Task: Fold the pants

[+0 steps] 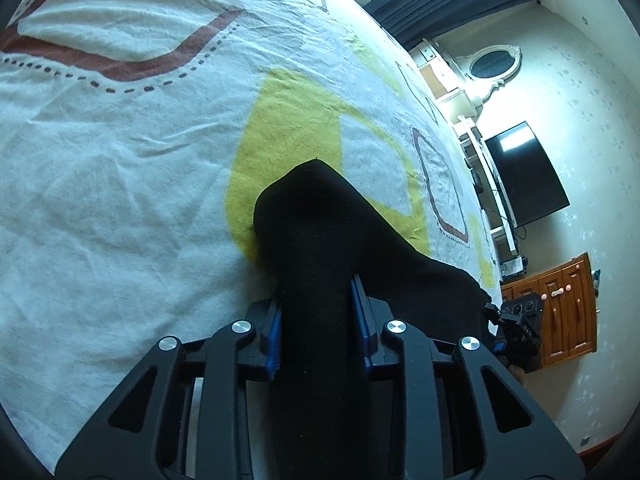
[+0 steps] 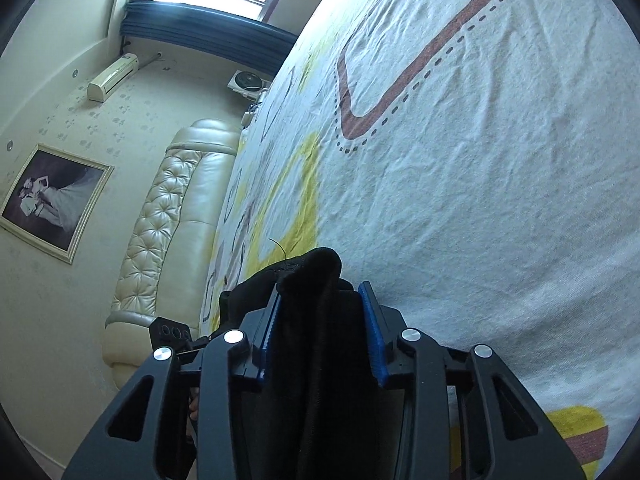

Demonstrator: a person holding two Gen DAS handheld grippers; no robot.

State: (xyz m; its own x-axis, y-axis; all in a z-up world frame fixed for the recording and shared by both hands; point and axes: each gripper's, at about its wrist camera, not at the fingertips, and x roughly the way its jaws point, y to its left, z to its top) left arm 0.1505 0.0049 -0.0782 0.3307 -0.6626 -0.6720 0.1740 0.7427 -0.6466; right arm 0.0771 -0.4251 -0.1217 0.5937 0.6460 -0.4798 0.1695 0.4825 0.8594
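The black pants [image 1: 316,248] are bunched between my left gripper's blue pads; the left gripper [image 1: 318,300] is shut on them above the white patterned bedsheet [image 1: 120,184]. In the right wrist view my right gripper [image 2: 320,304] is shut on another thick fold of the black pants [image 2: 316,320], held above the bedsheet [image 2: 480,200]. The other gripper shows at the right edge of the left wrist view [image 1: 520,332] and at the left of the right wrist view [image 2: 172,332]. Most of the pants hang hidden below the grippers.
The sheet has brown, yellow and dotted shapes. A cream tufted headboard [image 2: 172,220] and a framed picture [image 2: 52,204] lie left of the bed. A dark TV [image 1: 524,176], wooden cabinet [image 1: 560,308], oval mirror [image 1: 494,64] and dark curtain [image 1: 452,0] stand beyond the bed's edge.
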